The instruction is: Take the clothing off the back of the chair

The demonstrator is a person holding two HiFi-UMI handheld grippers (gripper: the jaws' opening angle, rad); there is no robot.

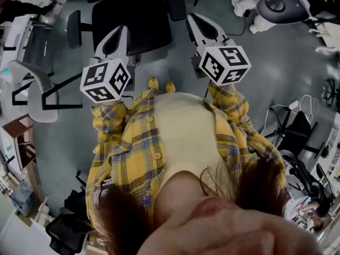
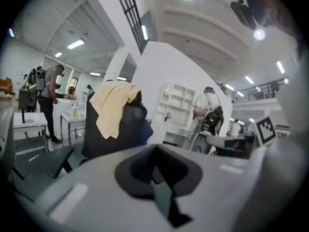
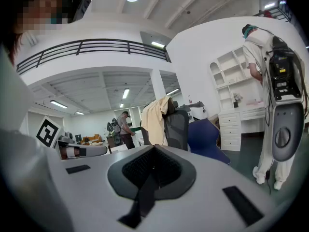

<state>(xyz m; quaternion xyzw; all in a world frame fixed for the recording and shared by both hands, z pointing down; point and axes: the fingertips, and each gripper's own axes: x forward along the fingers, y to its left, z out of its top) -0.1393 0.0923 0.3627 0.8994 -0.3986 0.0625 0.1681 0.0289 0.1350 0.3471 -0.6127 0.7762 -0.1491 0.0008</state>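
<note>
Not started: cream cloth garment [image 2: 113,108] draped over black mesh chair [image 2: 118,132] back (well ahead), left gripper [image 2: 154,151] and right gripper [image 3: 153,151] both closed up, holding nothing.

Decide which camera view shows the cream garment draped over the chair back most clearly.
The left gripper view: the cream garment appears largest there, hanging over the dark chair back. The right gripper view shows it smaller and farther off. The head view does not show it.

Open floor [image 1: 276,73] all round — chair [image 1: 133,15] stands ahead.
</note>
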